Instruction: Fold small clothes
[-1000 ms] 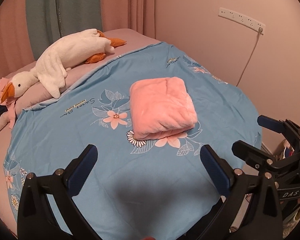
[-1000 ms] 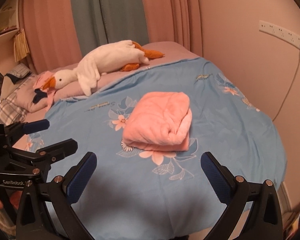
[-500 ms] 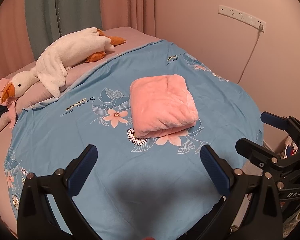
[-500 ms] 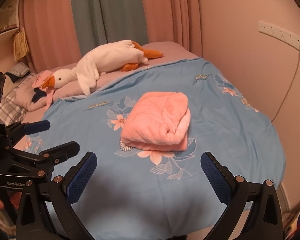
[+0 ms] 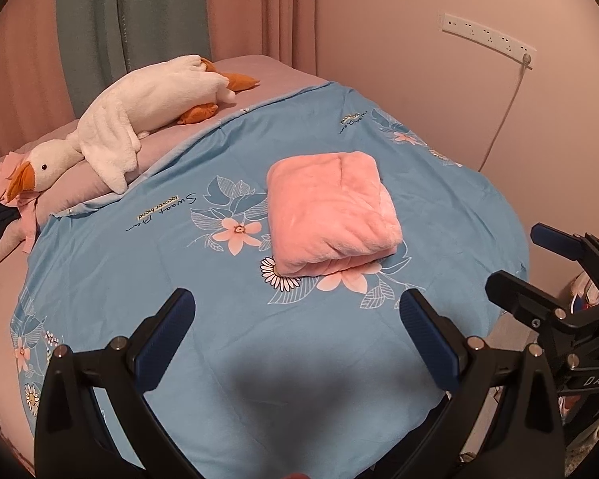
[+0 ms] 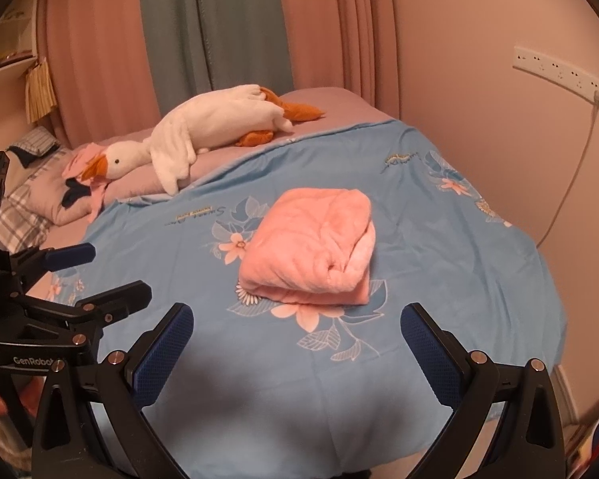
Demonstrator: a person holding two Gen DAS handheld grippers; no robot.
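On the far left we saw a plaid grey-and-white pillow [image 6: 20, 215], w/ a crumpled bit of pink and dark cloth [image 5: 4, 199] just beside it. Next to that lay a long white plush goose w/ orange beak and feet [image 5: 139, 127], stretched across the mauve bedsheet [image 5: 259, 68] near the pink and teal curtains [image 6: 203, 32].

Our left gripper [image 5: 297, 331] hung above the near edge of the light blue floral-print duvet [image 5: 139, 263], blue-padded jaws spread wide, nothing between them. In the right wrist view it showed at the left edge, also wide apart and empty.

Approx. mid-bed sat the folded fluffy pink garment [image 5: 331, 211], a compact squarish bundle resting flat on the duvet, over the flower print, well apart from both grippers. Its rolled, layered edge faced us in the right wrist view [image 6: 311, 251].

Our right gripper [image 6: 297, 331] likewise hung short of the bundle, jaws wide open, holding nothing.

On the right, a white power strip [image 5: 487, 36] sat on the pink wall, its cord [image 5: 503, 111] running down behind the bed.
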